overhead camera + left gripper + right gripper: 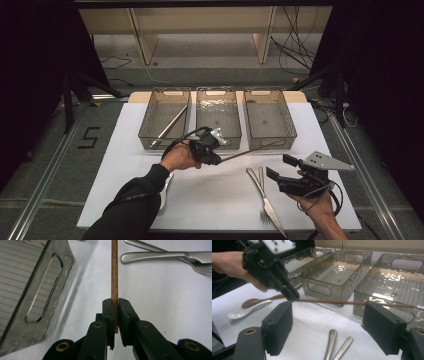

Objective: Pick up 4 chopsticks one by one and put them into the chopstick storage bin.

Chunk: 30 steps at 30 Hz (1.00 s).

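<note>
My left gripper (218,160) is shut on one end of a thin brown wooden chopstick (250,150) and holds it above the white mat. The stick runs level to the right, and its far tip reaches the front of the right bin (290,125). In the left gripper view the chopstick (114,270) is pinched between the pads of the left gripper (116,302). My right gripper (279,167) stands open at the front right with nothing between its pads. The right gripper view shows the left gripper (293,296) and the chopstick (352,302) beyond my open right gripper (332,325).
Three smoky clear bins stand in a row at the back; the left bin (150,140) holds another chopstick (170,125), and the middle bin (218,90) looks bare. A fork (262,195) and a knife (274,216) lie at the front. A white spoon (239,312) and a brown spoon (253,302) lie left.
</note>
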Motion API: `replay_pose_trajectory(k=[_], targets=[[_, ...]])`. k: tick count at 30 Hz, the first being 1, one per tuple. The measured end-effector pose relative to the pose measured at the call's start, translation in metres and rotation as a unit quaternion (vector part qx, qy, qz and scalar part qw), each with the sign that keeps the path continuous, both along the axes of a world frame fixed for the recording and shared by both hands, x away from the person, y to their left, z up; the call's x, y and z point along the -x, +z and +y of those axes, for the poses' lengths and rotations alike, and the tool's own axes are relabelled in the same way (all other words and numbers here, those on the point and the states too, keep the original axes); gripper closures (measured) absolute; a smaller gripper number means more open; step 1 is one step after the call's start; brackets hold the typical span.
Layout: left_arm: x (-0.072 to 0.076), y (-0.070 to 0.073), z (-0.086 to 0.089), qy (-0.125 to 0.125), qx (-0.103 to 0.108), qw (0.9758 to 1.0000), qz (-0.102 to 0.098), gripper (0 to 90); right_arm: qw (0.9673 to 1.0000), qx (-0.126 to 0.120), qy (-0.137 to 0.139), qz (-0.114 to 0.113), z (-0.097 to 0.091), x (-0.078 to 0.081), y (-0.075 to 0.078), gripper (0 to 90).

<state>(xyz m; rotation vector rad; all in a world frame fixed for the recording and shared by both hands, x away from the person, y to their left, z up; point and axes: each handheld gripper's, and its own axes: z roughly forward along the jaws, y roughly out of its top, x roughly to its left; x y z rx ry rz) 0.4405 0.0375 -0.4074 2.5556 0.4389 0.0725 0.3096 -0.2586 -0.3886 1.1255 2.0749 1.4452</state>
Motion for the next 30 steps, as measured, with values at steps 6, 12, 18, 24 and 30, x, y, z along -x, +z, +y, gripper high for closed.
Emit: replay_pose_trajectory(k=[6,12,18,24,30], targets=[[-0.001,0.005,0.014,0.018,0.010,0.9998,-0.003,83.7,1.0000,-0.001,0.000,-0.001,0.000,0.000,0.000,25.3],[0.001,0.014,0.027,0.029,0.019,0.9993,-0.011,83.8,1.0000,-0.001,-0.002,0.002,-0.001,0.000,0.000,25.2],[0.002,0.026,0.040,0.043,0.037,0.9982,-0.017,83.8,1.0000,0.000,-0.003,0.002,-0.001,0.000,0.000,25.2],[-0.006,0.032,0.061,0.075,0.064,0.9951,-0.014,83.8,1.0000,0.000,-0.002,0.002,-0.001,-0.001,-0.001,25.2],[-0.015,0.041,0.084,0.110,0.080,0.9904,-0.022,83.8,1.0000,0.000,-0.003,0.003,-0.001,-0.001,-0.001,25.3]])
